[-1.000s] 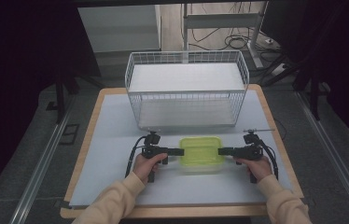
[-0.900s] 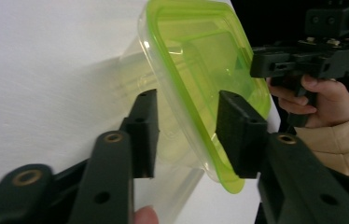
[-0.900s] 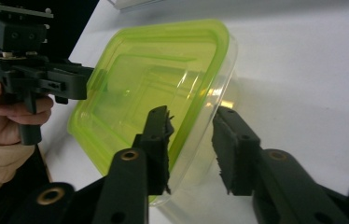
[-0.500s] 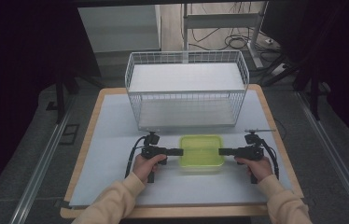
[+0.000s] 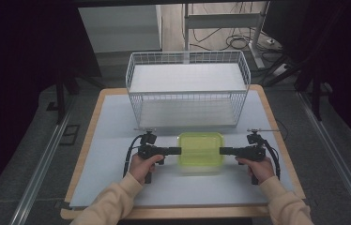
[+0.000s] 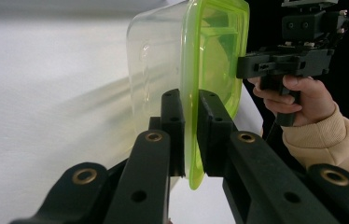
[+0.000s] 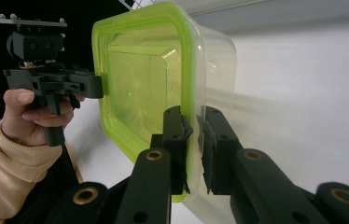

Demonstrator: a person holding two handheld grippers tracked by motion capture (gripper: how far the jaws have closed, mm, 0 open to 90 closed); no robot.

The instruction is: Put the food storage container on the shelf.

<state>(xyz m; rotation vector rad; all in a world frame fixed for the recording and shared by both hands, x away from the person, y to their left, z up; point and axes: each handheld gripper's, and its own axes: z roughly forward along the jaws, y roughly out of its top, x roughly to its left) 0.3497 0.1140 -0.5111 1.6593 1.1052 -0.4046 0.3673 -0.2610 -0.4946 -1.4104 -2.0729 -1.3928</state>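
Both my grippers pinch the green rim of the lidded container (image 5: 201,149), one on each short side: the left gripper (image 6: 190,135) has its jaws pressed on the lid edge, and the right gripper (image 7: 193,140) has just been closing and now presses on the opposite edge. Seen from the high view, the container is on the white table (image 5: 117,122), between my two hands, just in front of the wire basket (image 5: 187,93). I judge that the grasping step is finished and the lifting is not yet begun. For the next move I think both hands must rise together and stay level, so the box does not tilt or slip, and then clear the basket's front wall.
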